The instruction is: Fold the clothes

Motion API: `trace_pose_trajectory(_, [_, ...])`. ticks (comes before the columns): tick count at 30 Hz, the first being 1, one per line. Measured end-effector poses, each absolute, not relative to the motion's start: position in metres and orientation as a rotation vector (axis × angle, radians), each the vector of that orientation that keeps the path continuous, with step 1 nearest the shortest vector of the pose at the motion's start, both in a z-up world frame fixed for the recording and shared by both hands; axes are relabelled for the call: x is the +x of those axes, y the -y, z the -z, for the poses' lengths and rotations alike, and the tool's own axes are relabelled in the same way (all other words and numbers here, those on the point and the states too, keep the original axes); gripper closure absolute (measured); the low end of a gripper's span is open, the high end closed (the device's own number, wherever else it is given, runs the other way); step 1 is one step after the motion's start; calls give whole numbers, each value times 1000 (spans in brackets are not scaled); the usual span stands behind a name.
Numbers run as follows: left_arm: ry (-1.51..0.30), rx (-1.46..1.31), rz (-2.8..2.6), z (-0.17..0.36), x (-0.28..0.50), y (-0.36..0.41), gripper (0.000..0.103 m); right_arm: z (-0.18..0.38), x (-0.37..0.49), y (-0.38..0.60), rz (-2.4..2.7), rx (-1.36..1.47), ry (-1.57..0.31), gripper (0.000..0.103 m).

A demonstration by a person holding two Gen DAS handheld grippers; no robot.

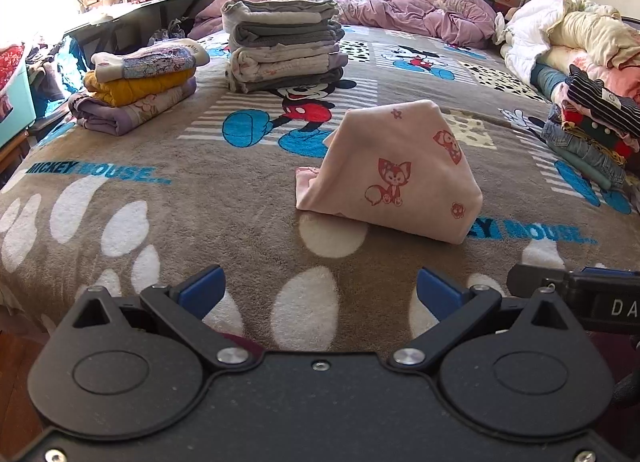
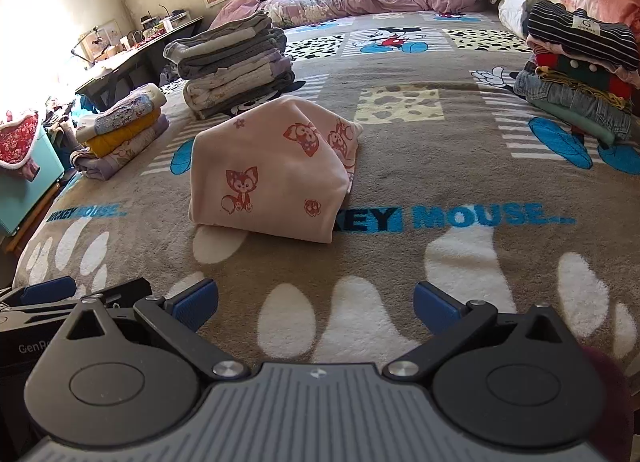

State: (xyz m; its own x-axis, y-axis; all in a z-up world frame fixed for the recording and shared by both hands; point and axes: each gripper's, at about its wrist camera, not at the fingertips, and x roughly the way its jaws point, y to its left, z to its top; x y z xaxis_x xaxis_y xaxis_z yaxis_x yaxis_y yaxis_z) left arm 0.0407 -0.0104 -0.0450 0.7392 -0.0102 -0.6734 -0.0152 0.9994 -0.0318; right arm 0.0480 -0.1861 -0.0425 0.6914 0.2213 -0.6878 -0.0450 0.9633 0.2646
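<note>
Brown Mickey blanket (image 1: pixel 168 197) covers the bed, and the pink fox cloth (image 1: pixel 390 175) sits folded on it, ahead of me. From my left gripper (image 1: pixel 320 290) it lies to the right; from my right gripper (image 2: pixel 316 302) a bit left, about as near. Both are wide apart, holding nothing

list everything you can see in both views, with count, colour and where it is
pink garment: one, pale pink with red fox print, folded loosely, mid-bed, ahead of both grippers
grey stack: one pile, grey and cream, behind the garment
small stack: one pile, lilac, mustard, white, left side of bed
dark stack: one pile, striped navy, red, denim, right side
purple duvet: one, crumpled at bed head
blanket: one, brown Mickey Mouse print, covers bed
desk: one, dark, cluttered, far left
left gripper: one, black with blue pads, open, empty
right gripper: same, open, empty
</note>
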Motion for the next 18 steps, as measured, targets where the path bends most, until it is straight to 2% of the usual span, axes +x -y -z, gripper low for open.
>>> trace_pose_trajectory(18, [-757, -6, 24, 50, 87, 15, 0, 53, 88, 203, -187, 280, -788, 0])
